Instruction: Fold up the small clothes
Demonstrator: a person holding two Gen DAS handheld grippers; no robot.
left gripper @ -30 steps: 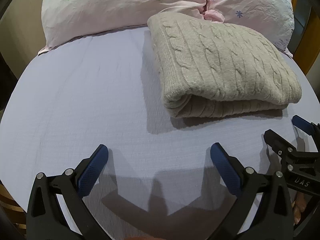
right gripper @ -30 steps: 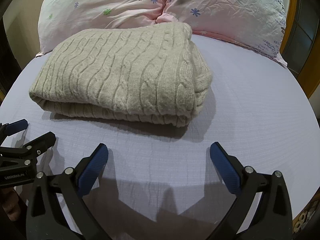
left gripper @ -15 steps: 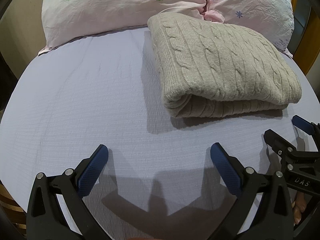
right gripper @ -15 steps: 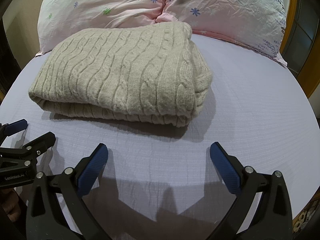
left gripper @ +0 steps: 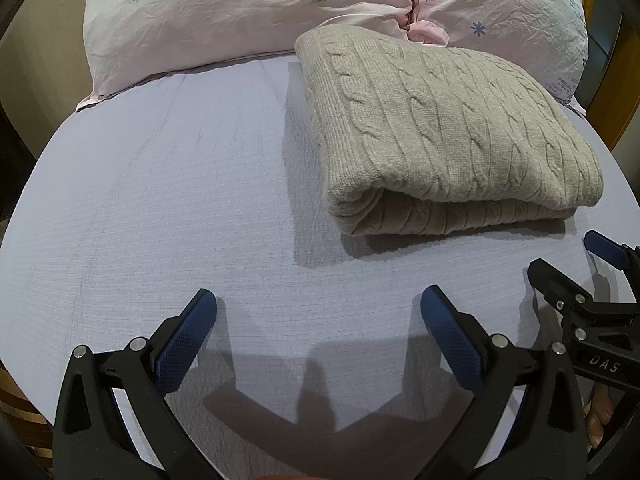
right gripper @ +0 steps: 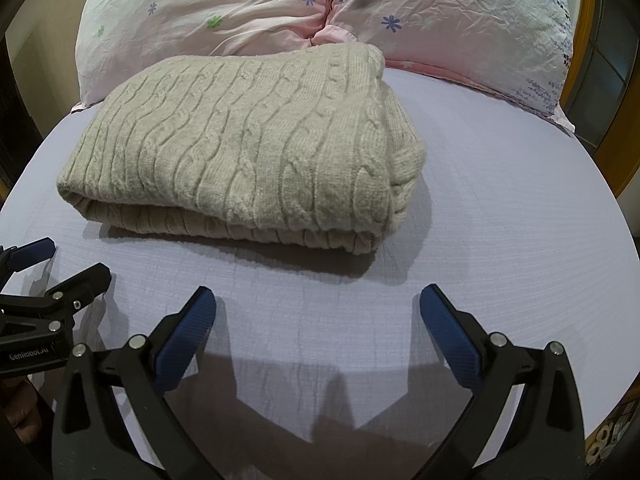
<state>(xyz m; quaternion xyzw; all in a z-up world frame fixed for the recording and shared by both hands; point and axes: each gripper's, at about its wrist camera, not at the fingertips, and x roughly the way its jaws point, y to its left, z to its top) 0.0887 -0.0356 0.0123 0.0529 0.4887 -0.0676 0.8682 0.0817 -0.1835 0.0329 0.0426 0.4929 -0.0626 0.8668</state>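
A beige cable-knit sweater [left gripper: 440,132] lies folded in a thick rectangle on the lavender bed sheet [left gripper: 160,200]; it also shows in the right wrist view [right gripper: 248,148]. My left gripper [left gripper: 318,304] is open and empty, hovering over bare sheet in front and to the left of the sweater. My right gripper [right gripper: 318,304] is open and empty, in front of the sweater's near folded edge. Each gripper shows at the edge of the other's view: the right one [left gripper: 576,264] and the left one [right gripper: 60,260], both with jaws apart.
Two pink floral pillows [right gripper: 240,12] [right gripper: 460,16] lie against the headboard just behind the sweater. A wooden bed frame [right gripper: 616,120] runs along the right. The sheet [right gripper: 500,200] stretches to the right of the sweater.
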